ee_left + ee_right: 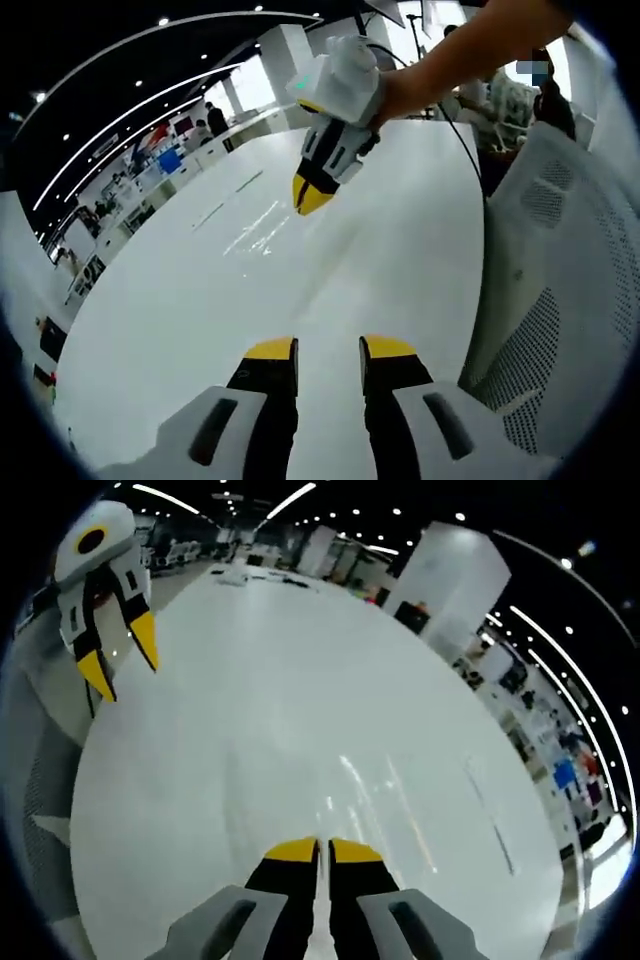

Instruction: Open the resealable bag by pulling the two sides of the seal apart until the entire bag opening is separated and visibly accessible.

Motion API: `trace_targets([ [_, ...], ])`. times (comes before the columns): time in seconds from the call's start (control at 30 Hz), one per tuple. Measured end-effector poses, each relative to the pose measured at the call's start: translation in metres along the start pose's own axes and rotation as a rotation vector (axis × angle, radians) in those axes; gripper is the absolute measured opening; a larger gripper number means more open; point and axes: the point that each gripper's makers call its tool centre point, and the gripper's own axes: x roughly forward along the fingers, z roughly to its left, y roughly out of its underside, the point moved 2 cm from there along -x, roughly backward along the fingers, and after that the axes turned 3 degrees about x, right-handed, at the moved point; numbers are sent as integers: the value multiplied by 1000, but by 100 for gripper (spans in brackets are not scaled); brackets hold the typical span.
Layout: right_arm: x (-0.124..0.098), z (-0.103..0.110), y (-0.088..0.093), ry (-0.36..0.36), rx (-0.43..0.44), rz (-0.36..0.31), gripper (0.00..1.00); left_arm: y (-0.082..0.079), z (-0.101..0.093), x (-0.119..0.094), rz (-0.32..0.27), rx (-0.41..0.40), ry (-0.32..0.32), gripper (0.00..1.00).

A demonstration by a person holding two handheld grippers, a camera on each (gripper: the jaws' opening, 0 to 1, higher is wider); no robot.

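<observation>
Left gripper (329, 348) jaws spread, right gripper (322, 848) jaws pressed together, nothing pinched; both hover over a glossy white table (300, 730). White mesh chair (560, 300) at its edge. Open-plan hall, ceiling light strips (130, 110), white column (455, 580). Can't tell where the bag is.

long white table (300, 710), mesh chair (560, 300), ceiling light strips (150, 100)

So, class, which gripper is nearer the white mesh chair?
Left. The left gripper, fingers apart, is right beside the white mesh chair. The right gripper hovers farther out over the white table, clear of the chair.
</observation>
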Motion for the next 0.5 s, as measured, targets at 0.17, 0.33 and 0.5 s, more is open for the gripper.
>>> trace_targets([
  [0.17,-3,10,3,-48,48,-19,10,-1,2,0,-6,-15,-7,22],
  [0.33,-9,16,3,-74,90,-58,17,0,-1,0,-9,-19,0,21],
  [0.5,-13,22,-1,-104,215,-102,32,1,-3,-1,-7,-21,4,20],
])
